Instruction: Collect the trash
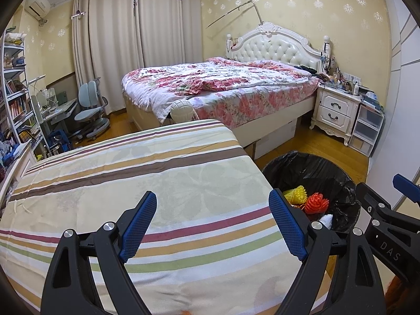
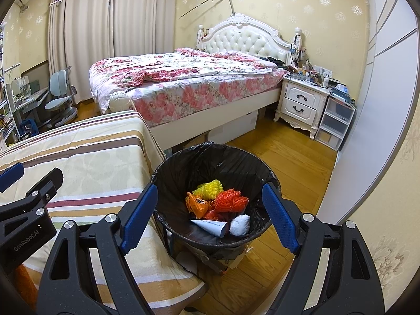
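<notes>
Left wrist view: left gripper (image 1: 212,223) spread wide, empty, over the striped bench (image 1: 131,183); trash bin (image 1: 338,173) off its right edge. Right wrist view: right gripper (image 2: 210,218) wide open, empty, above the bin, trash (image 2: 218,207) inside.

The left gripper (image 1: 212,223) hung over a striped cloth (image 1: 136,183) covering a flat surface, its two blue-padded fingers (image 1: 139,225) spread wide with nothing between them. To its right stood a bin (image 1: 315,168) lined with a black bag, holding yellow netting (image 1: 296,194), orange netting (image 1: 316,203) and a white scrap (image 1: 326,220). The right gripper (image 1: 388,210) reached in from the right edge, beside the bin. Beyond lay a bed (image 1: 223,89) with a flowered quilt, a white nightstand (image 1: 337,107), beige curtains (image 1: 136,39) and a desk chair (image 1: 92,107).
</notes>
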`<state>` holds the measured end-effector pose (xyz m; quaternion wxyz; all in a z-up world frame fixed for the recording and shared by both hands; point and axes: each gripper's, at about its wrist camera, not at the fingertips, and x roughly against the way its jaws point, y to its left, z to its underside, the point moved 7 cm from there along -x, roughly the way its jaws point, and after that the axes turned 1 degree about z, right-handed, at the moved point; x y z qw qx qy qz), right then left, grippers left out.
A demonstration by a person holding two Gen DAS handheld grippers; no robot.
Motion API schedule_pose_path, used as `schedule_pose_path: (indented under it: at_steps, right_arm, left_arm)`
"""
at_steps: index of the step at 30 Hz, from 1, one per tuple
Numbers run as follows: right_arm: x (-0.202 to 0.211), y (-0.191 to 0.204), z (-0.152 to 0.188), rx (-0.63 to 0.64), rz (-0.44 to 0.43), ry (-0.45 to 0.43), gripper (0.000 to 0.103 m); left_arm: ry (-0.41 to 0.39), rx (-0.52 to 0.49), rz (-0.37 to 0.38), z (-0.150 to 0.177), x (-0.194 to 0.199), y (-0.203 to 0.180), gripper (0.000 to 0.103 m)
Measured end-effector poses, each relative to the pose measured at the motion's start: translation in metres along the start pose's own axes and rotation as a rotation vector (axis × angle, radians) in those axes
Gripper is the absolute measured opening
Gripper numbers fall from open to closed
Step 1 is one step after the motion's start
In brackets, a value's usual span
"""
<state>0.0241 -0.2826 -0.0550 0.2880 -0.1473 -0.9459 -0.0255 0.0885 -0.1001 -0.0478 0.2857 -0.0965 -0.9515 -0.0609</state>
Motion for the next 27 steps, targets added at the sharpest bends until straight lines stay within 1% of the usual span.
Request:
schedule_pose_path:
  at_steps: [5,14,20,24,27]
  right_arm:
    - [0.001,0.0,0.0,0.0,0.0,0.0,0.08]
    - [0.0,0.001,0.0,0.0,0.0,0.001,0.08]
    - [0.001,0.002,0.0,0.003,-0.003,0.001,0.08]
    - [0.002,0.008,0.001,0.014,-0.016,0.007,0.08]
    - [-0.001,0.02,0.003,0.035,-0.032,0.017,0.08]
  left_arm:
    - [-0.019,-0.016,-0.002,0.0,0.0,0.0,0.085]
    - [0.017,0.01,0.054,0.004,-0.007,0.003,0.085]
    - [0.019,0.003,0.017,0.007,-0.01,0.009,0.085]
    - [0.035,0.013,-0.009,0.01,-0.014,0.022,0.085]
    - [0.058,0.035,-0.028,0.014,-0.02,0.038,0.085]
